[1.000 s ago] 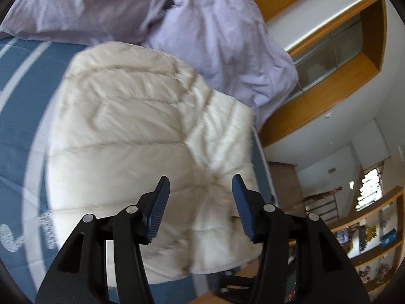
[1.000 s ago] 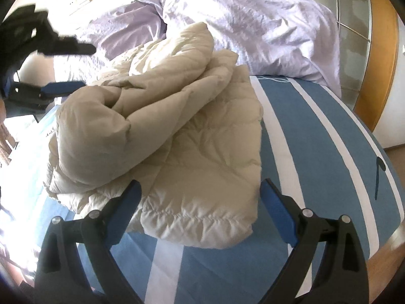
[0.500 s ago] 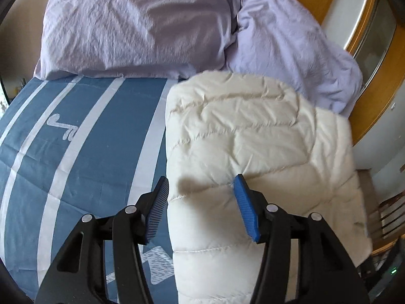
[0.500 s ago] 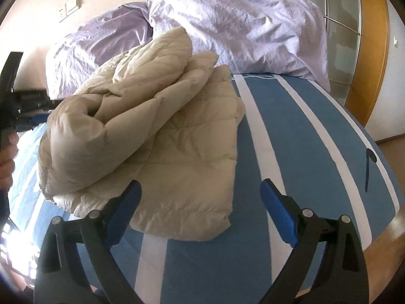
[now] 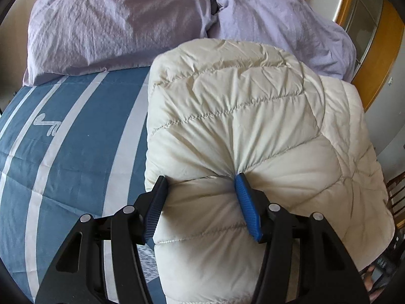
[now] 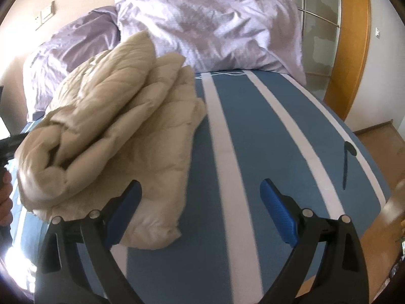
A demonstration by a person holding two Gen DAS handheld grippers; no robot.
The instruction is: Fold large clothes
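A: Bedspread (image 5: pixel 76 157), blue with white stripes, fills the left half of the left wrist frame; small white emblem (image 5: pixel 46 126) at mid-left.

B: Same spread in the right wrist frame, centre and right. Dark mark (image 6: pixel 348 162) on it at right.

A: Two lilac pillows (image 5: pixel 114 22) across the top, side by side, touching.

B: Wood-framed glass panel (image 6: pixel 319 22), upper right. Wall switch plate (image 6: pixel 45 15), upper left.

A: Wooden floor (image 6: pixel 379 136) at right edge, beside the bed.
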